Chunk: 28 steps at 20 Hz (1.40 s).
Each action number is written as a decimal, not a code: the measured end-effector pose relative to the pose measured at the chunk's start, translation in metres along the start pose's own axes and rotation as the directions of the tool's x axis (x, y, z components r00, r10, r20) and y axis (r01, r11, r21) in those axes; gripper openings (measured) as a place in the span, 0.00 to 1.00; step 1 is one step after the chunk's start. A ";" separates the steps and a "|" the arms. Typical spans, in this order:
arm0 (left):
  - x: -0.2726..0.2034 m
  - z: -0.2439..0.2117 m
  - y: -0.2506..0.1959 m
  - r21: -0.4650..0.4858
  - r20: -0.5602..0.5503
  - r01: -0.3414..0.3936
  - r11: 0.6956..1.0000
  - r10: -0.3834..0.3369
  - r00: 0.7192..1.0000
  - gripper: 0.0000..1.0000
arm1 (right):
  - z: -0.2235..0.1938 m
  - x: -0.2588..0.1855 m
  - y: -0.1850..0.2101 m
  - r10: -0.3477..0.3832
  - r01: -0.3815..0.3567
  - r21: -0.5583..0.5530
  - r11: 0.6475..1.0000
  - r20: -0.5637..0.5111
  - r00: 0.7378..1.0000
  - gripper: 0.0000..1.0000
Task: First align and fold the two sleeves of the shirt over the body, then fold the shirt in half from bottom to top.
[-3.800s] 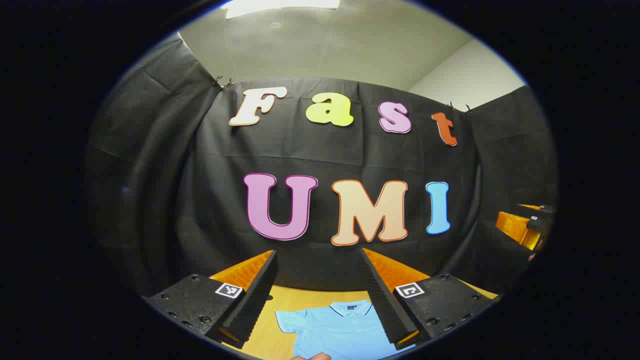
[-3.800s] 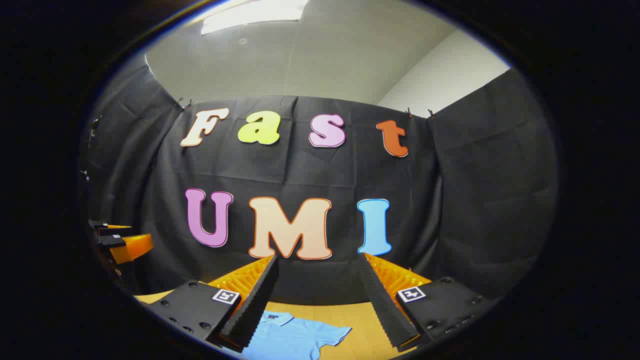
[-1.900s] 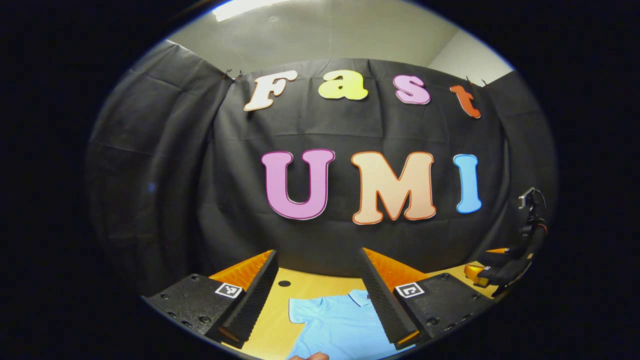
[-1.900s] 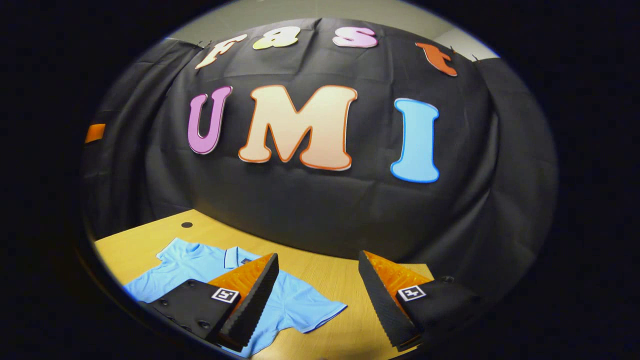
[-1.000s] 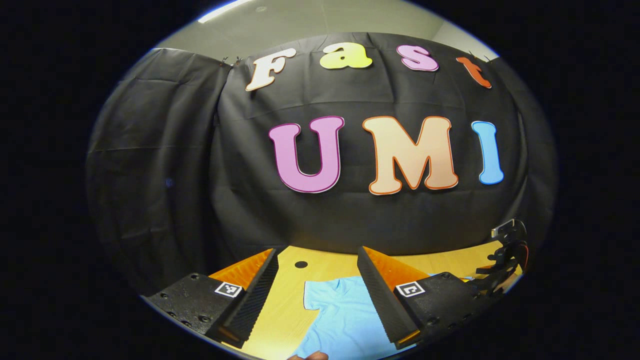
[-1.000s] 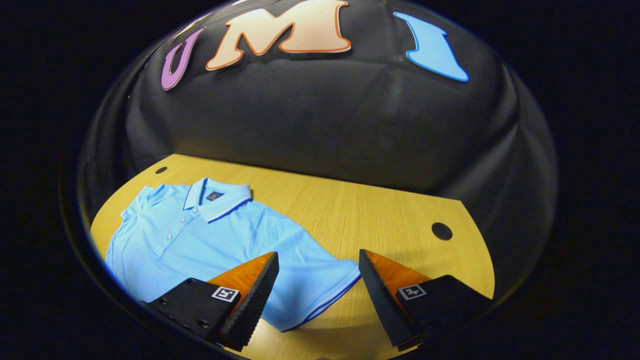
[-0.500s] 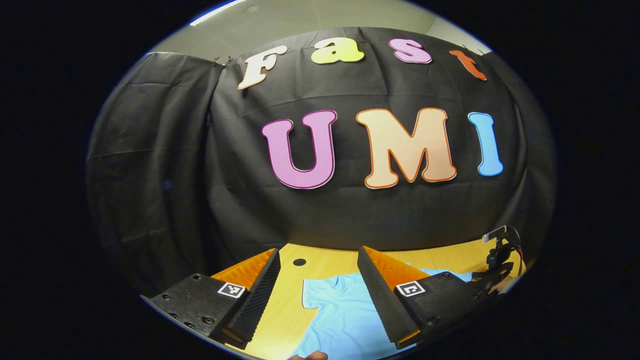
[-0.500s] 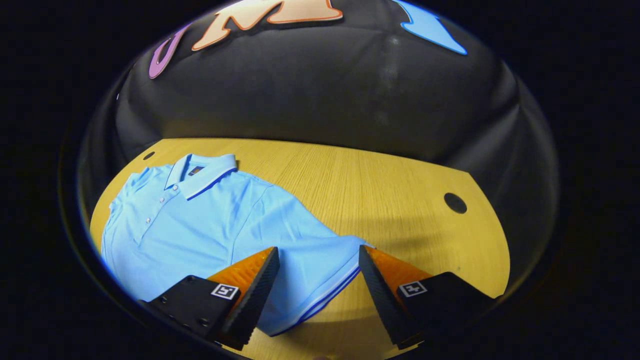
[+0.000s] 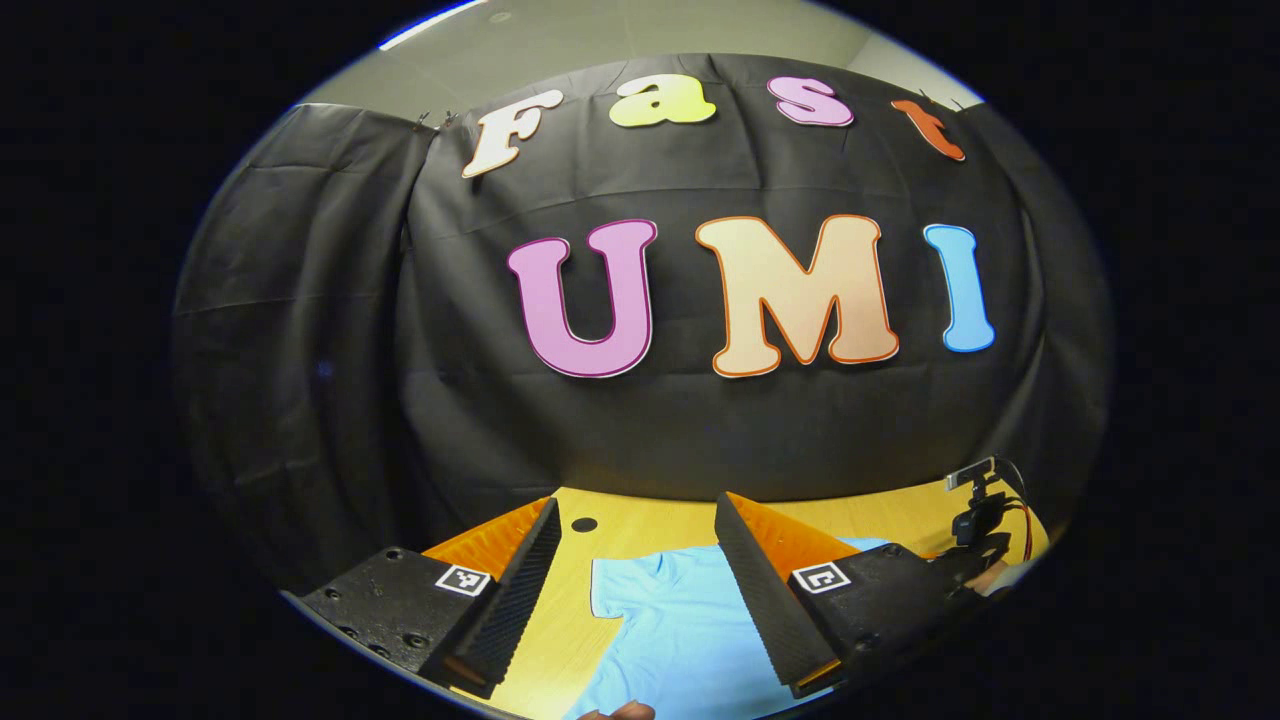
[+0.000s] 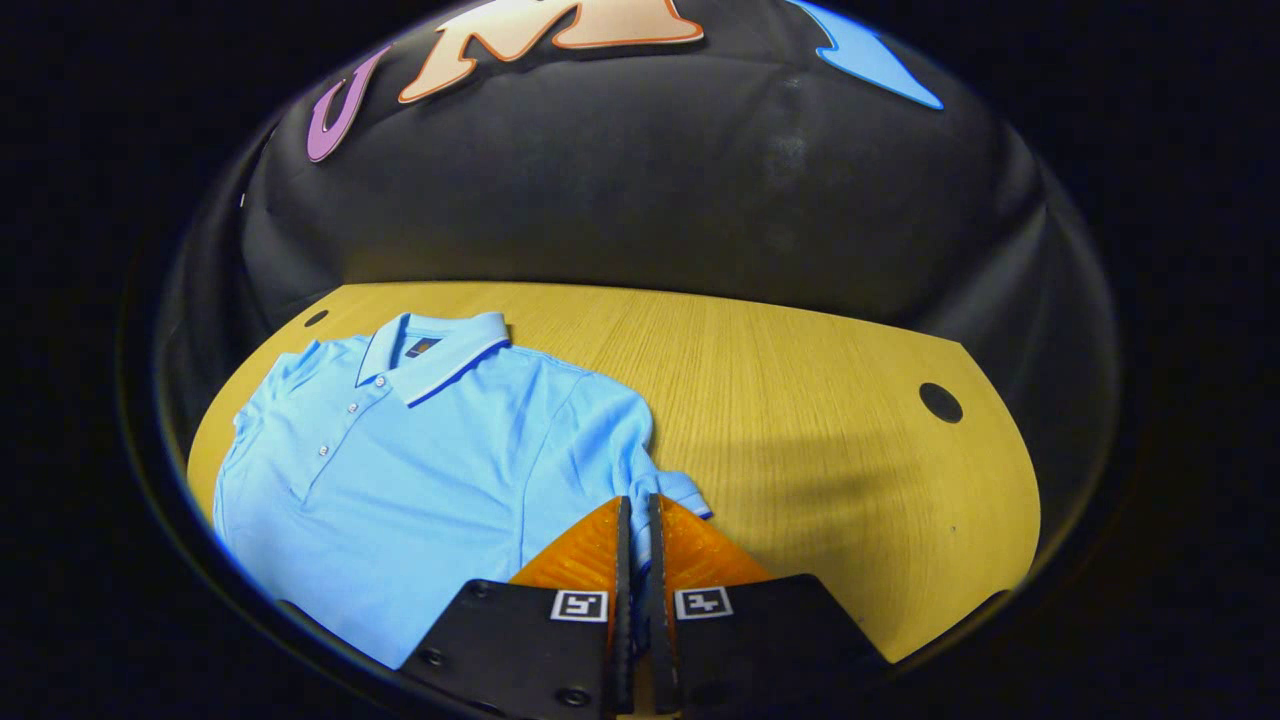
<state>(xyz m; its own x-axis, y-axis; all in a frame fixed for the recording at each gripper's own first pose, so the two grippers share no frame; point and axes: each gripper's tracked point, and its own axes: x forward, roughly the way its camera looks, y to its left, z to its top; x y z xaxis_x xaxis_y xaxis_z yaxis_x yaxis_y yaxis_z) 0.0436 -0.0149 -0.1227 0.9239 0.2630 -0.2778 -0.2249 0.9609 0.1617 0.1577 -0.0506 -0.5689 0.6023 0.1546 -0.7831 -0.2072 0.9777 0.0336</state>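
Shirt lies face up on the table, collar toward the booth wall, buttons up; body looks flat, no fold done yet. My right gripper has its jaws pinched nearly together on the sleeve at its cuff, w/ a sliver of blue cloth showing between them. So I judge this as step one: sleeve caught, carry over the body comes next.

My left gripper hangs above the other side of the shirt, jaws wide apart, nothing in them. Other sleeve lies flat under it, untouched. Right gripper is also visible far off at the edge of the left gripper view, low on the table.

What could go wrong, as I see it:
- Grip is thin, just cuff edge. If I lift fast the cloth may slip out and the sleeve flops back half-folded.
- Cloth already bunches near my jaws. If I've caught two layers, or part of the side seam, the body comes up w/ the sleeve and the crease lands crooked.
- Nothing pins the body. Dragging sideways instead of lifting over could slide the whole shirt across the table and skew the collar line.
- Left side not started, so the sleeves could end up uneven if I don't match this fold.

Can't tell how deep the cuff sits in the jaws.
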 end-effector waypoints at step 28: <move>0.049 -0.050 0.123 -0.031 -0.047 0.117 0.993 -0.118 0.992 0.93 | 0.054 -0.009 0.193 0.073 -0.075 0.093 0.993 0.026 0.997 0.63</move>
<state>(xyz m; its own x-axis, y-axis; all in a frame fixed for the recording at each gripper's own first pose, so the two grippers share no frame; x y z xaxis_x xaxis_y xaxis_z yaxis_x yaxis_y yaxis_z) 0.0457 0.1204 -0.1633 0.9285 0.1513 -0.3393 -0.1249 0.9873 0.0984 0.1544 0.1444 -0.5217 0.6051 0.2292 -0.7625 -0.1794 0.9723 0.1499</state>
